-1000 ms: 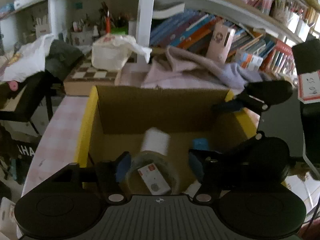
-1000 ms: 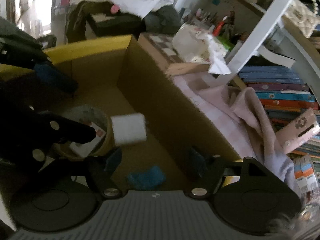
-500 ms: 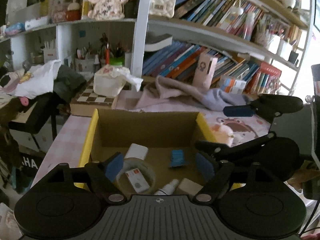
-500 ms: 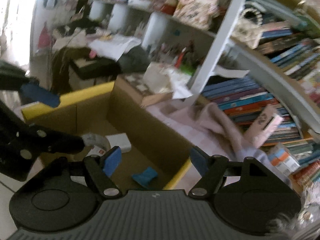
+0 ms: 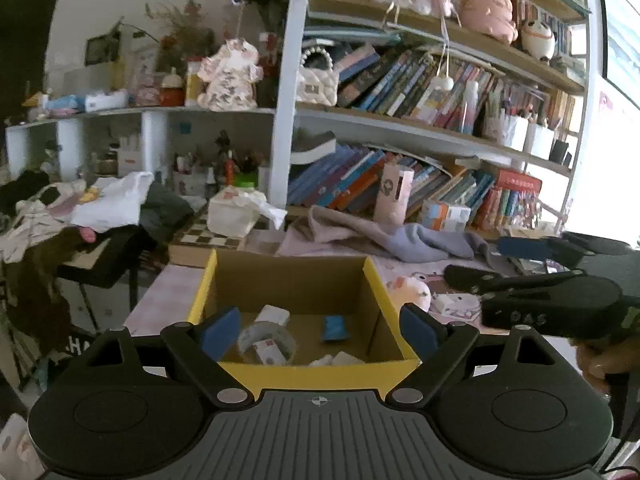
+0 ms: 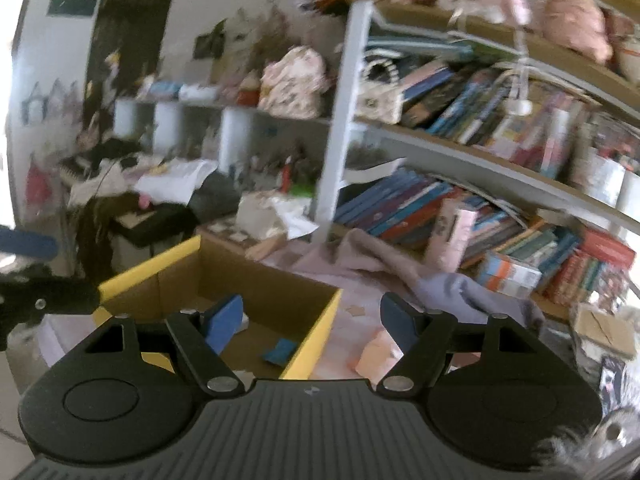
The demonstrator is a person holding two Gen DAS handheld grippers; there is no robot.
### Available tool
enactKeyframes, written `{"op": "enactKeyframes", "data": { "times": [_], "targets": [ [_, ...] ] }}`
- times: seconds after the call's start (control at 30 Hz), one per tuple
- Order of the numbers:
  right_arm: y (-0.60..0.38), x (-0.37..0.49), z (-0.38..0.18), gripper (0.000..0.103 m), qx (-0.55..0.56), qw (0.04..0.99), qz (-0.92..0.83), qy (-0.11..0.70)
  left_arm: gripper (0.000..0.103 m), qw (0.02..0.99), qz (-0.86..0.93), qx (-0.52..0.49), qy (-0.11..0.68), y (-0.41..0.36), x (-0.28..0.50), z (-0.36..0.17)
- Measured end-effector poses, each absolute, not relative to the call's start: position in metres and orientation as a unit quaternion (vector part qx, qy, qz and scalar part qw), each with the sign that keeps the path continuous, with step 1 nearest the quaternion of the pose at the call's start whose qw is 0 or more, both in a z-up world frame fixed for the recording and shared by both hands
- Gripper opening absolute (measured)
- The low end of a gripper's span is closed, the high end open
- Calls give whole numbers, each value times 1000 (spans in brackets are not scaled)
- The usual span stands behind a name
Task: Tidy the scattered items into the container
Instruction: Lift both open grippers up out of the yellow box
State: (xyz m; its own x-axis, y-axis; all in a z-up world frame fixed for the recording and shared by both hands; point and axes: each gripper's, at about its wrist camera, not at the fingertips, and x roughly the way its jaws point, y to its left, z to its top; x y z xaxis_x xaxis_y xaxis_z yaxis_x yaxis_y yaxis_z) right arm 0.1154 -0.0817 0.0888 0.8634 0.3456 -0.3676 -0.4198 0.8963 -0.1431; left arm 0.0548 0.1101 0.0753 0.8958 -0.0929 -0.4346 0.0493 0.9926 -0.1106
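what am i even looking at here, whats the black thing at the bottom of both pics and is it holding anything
No robot here: a person holds a hand-held two-finger gripper in each hand, with a fisheye camera on each looking along its fingers. One picture is from the left gripper, whose fingers are opening with nothing between them; the other from the right gripper, open and empty. Ahead sits a yellow-edged cardboard box on a pink table, holding a tape roll, a white block and a blue piece. A small pink toy lies outside the box.

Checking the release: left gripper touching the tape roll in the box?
Apart. In the left wrist view the left gripper is empty, jaws opening above the cardboard box; the tape roll lies on its floor.
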Motion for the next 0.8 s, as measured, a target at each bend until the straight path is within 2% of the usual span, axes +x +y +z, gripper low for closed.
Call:
{"op": "enactKeyframes", "data": {
  "times": [0.53, 0.8],
  "targets": [
    [-126, 21, 67, 74, -93, 976, 125, 150, 93, 976, -23, -49, 210, 83, -12, 55],
    [-136, -9, 35, 75, -107, 968, 102, 201, 93, 967, -54, -34, 248, 64, -22, 35]
  ]
}}
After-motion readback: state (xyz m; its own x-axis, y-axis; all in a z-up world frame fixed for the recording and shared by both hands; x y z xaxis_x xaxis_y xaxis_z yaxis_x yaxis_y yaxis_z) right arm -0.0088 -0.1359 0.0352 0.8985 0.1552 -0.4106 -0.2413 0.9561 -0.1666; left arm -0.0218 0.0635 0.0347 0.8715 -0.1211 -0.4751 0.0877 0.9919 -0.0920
